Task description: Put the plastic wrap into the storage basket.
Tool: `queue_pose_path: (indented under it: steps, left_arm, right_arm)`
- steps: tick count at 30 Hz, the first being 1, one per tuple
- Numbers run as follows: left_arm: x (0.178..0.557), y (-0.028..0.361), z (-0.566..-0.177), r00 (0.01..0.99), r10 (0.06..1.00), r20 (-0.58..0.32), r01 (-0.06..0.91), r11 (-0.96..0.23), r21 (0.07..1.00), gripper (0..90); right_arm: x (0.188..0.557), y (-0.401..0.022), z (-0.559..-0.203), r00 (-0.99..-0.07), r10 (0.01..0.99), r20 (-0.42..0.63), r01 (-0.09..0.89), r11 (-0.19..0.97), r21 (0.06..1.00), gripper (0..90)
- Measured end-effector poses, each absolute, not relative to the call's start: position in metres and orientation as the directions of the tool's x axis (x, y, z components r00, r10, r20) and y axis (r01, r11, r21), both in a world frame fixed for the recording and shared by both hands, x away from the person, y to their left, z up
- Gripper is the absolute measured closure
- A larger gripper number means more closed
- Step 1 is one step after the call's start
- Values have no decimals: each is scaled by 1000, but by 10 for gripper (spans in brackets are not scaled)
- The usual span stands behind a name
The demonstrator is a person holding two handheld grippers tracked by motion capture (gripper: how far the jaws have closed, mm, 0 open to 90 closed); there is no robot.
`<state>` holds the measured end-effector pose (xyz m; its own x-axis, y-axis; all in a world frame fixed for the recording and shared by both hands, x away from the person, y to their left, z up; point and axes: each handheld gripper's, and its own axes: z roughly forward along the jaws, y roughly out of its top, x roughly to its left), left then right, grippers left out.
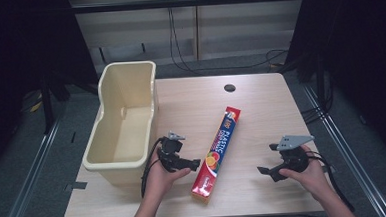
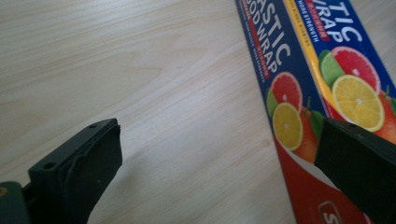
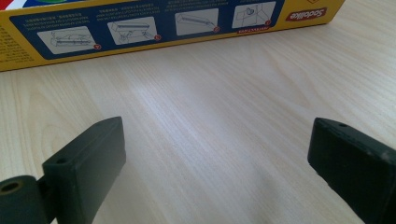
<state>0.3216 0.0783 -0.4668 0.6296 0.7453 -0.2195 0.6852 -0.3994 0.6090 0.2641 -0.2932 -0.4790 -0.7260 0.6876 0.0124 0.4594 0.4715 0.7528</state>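
High view: wooden table (image 1: 260, 92); cream tub (image 1: 124, 123) at its left side; plastic wrap box (image 1: 218, 152) lies centre-near, unobstructed. Left gripper (image 1: 196, 163) just left of box, right gripper (image 1: 266, 158) well right; both have their 2 jaws apart, empty.

A long, slim plastic wrap box (image 1: 219, 151) lies flat on the tabletop (image 1: 260, 100), slanted, with its near end close to the front edge and its far end pointing toward the middle of the back edge. Its top face is dark blue with white lettering, a yellow stripe and pictured citrus slices, turning red at the near end. One long side is yellow with small instruction drawings. It looks closed, though the ends are hard to make out.
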Motion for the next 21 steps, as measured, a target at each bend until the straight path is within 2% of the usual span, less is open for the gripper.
queue_pose_path:
  steps: [21]
  left_arm:
    - [331,42,-440,659,717,-229,667,-415,619,19]
  right_arm:
    - [276,-295,-477,-708,704,48,482,433,761,44]
